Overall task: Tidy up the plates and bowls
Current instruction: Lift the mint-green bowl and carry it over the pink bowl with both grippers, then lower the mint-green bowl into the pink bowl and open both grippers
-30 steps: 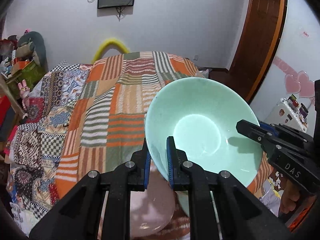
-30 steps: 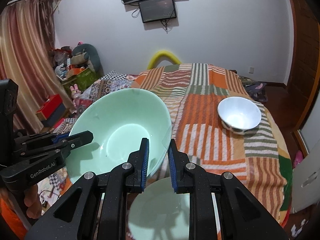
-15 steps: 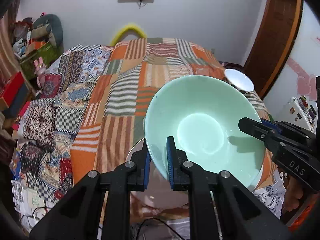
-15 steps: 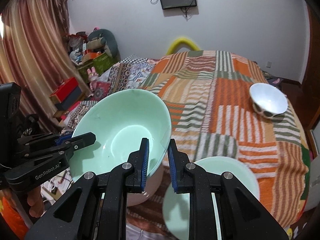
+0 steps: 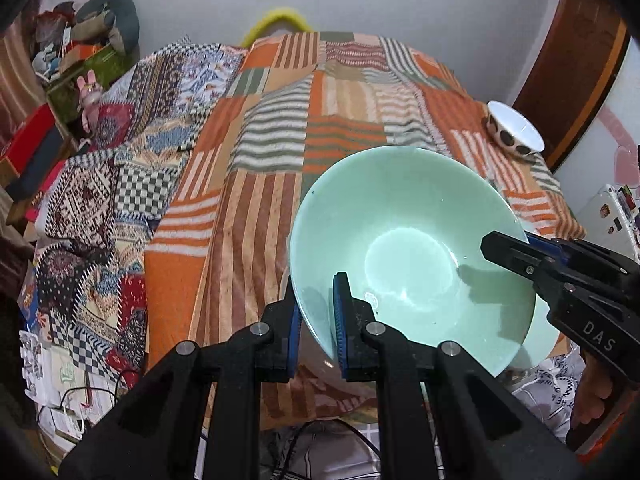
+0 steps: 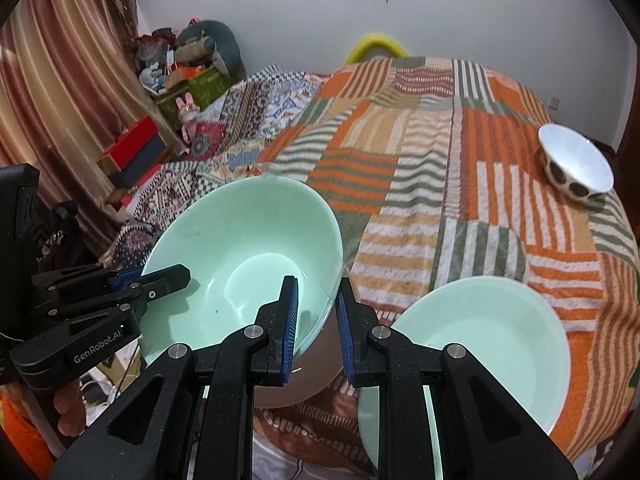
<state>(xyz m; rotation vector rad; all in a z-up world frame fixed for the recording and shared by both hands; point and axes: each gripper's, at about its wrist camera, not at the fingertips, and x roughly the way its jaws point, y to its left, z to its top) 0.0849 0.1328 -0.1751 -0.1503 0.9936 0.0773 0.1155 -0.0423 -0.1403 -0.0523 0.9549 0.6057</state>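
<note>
While gripped from both sides above the near edge of a patchwork blanket (image 6: 440, 184), tilted mint-green bowl (image 6: 240, 264) held clear of the cloth, over a brownish-pink dish (image 6: 308, 376) half hidden beneath it. Far left, beside the bed: striped curtain (image 6: 60, 100), then a heap of boxes and stuffed toys (image 6: 180, 72) against the wall. Next, left gripper (image 5: 314, 328), closed on the bowl's near rim, one blue-padded finger inside the bowl and one outside, seen from the right wrist camera as a black tool marked "GenRobot.AI" reaching in over the bowl's left rim. At centre, right gripper (image 6: 316, 316), also clamped on the bowl, its rim pinched between narrowly parted blue pads, the left pad inside and the right pad outside; same tool visible in the left wrist view at the bowl's right edge. Just right of the held bowl, resting on the blanket: pale green plate (image 6: 480, 344), near front edge. Farther right and well apart, near the blanket's far right side: small white bowl with dark spots (image 6: 576, 168), upright.
</note>
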